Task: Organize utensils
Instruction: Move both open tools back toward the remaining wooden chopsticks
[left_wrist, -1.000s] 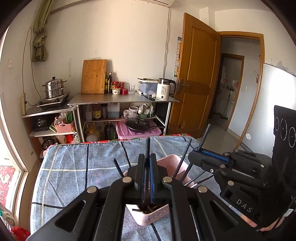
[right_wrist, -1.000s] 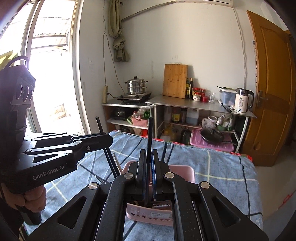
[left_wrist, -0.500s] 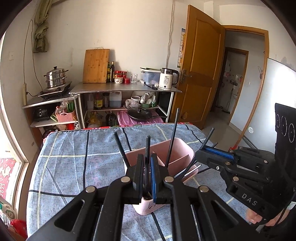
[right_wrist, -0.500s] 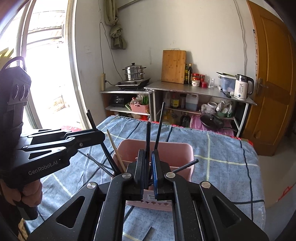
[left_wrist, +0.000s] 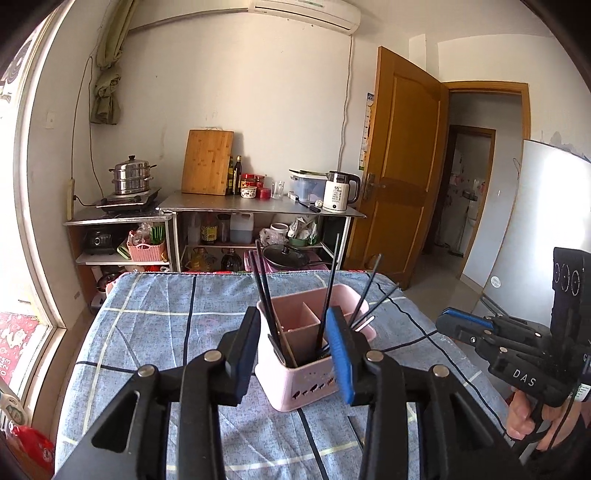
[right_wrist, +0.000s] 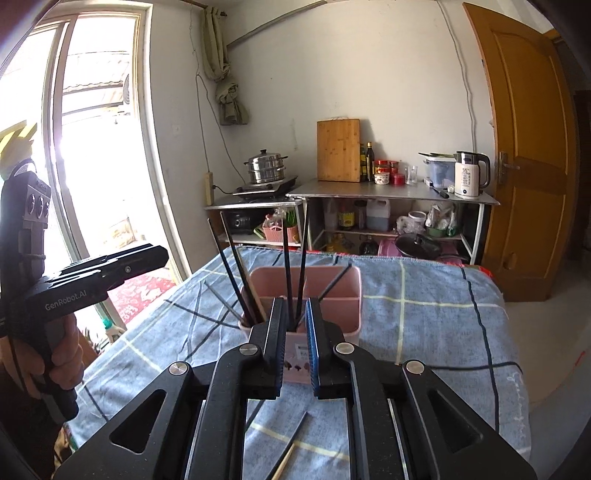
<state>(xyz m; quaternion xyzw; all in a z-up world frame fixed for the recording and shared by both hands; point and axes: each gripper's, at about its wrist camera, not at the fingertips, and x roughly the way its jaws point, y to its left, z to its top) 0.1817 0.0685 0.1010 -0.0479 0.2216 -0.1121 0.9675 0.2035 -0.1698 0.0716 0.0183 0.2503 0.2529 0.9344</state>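
Far left, window side: person's left hand (right_wrist: 55, 354) grips the handle of the left gripper (left_wrist: 295, 339), held over the left edge of the table (left_wrist: 155, 332). Its fingers spread wide, nothing between the pads; through the gap sits the pink utensil holder (left_wrist: 314, 376).

Holder stands upright on the blue plaid cloth, roughly mid-table, toward the front edge. Divided into compartments. Black chopsticks (left_wrist: 264, 288) lean out of the left-front compartment, one wooden chopstick (left_wrist: 286, 345) beside them; more black sticks (left_wrist: 330, 280) in the next compartment, others fanning off its right rim.

Right gripper (right_wrist: 295, 332) just behind the holder's near wall, fingers parted a little, gripping nothing; black sticks rise beyond the gap. Loose chopsticks (right_wrist: 291, 443) lie on the cloth near the front edge, under that gripper.

Right side: right hand (left_wrist: 524, 413) on its handle, off the table's right edge.
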